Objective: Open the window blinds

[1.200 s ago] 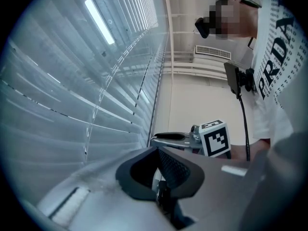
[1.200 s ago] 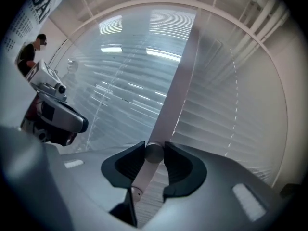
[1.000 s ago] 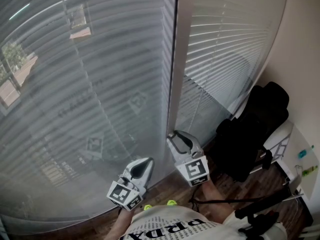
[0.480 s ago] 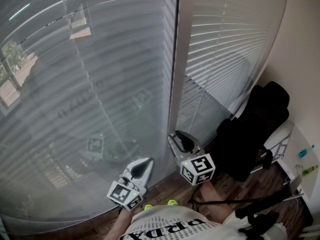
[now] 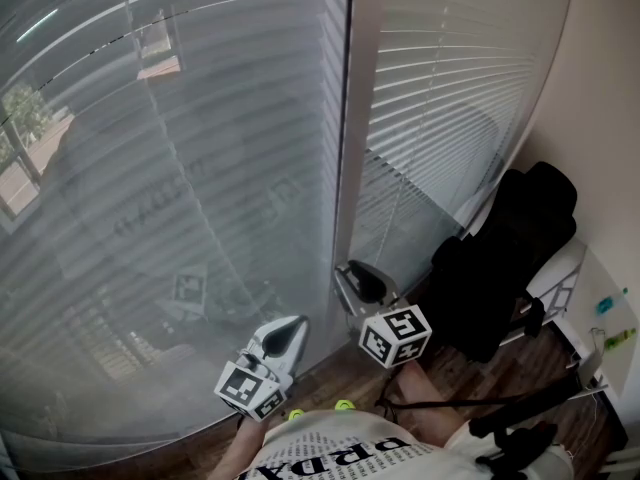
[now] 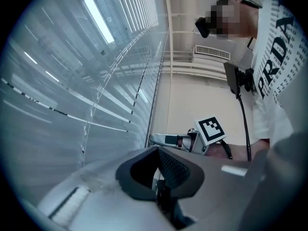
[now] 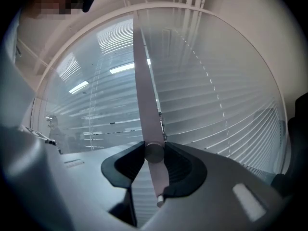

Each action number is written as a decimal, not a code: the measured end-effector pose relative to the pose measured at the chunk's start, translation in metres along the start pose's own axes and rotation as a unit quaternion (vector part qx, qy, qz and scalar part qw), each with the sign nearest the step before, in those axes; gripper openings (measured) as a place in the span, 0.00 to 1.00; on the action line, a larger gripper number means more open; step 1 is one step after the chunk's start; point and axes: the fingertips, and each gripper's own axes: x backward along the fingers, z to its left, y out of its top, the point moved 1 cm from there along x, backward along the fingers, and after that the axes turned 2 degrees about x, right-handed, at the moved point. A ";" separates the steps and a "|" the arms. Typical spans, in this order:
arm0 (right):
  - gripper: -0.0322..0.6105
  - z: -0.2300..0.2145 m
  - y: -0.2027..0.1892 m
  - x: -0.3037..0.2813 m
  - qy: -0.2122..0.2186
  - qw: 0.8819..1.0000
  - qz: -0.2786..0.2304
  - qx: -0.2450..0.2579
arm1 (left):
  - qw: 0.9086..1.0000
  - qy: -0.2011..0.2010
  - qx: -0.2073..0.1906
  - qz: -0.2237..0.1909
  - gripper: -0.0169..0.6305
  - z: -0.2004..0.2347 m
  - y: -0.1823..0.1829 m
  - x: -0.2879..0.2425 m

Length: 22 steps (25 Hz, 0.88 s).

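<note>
Two slatted blinds cover the window: a wide left blind (image 5: 180, 168) and a right blind (image 5: 450, 98), with a pale upright frame post (image 5: 355, 118) between them. Buildings and a tree show faintly through the left blind's slats. In the right gripper view, the blind's pale tilt wand (image 7: 144, 95) hangs down between the jaws. My right gripper (image 7: 154, 150) is shut on it near its lower end, close to the post (image 5: 348, 268). My left gripper (image 5: 297, 323) points at the left blind, lower and to the left. Its jaws meet with nothing between them (image 6: 156, 150).
A black chair (image 5: 510, 258) with dark cloth stands against the right wall. Black stand legs and a cable (image 5: 530, 418) cross the wooden floor at lower right. A white shelf (image 5: 600, 318) is at the far right. My shirt (image 5: 340, 453) fills the bottom edge.
My right gripper has rolled about the wand where it stands, and its marker cube has turned to show another face. The left gripper has stayed still.
</note>
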 end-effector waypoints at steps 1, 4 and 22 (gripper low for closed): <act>0.26 0.001 0.000 0.000 -0.001 1.000 0.001 0.020 | 1.000 0.000 0.000 0.000 0.01 -0.001 0.000 0.000; 0.26 0.006 0.003 0.003 -0.001 0.991 0.014 0.136 | 1.000 0.000 0.000 0.000 0.01 -0.001 0.000 0.001; 0.26 0.018 -0.005 -0.002 -0.015 0.896 0.063 0.439 | 1.000 0.005 0.000 -0.001 0.01 0.004 0.000 0.000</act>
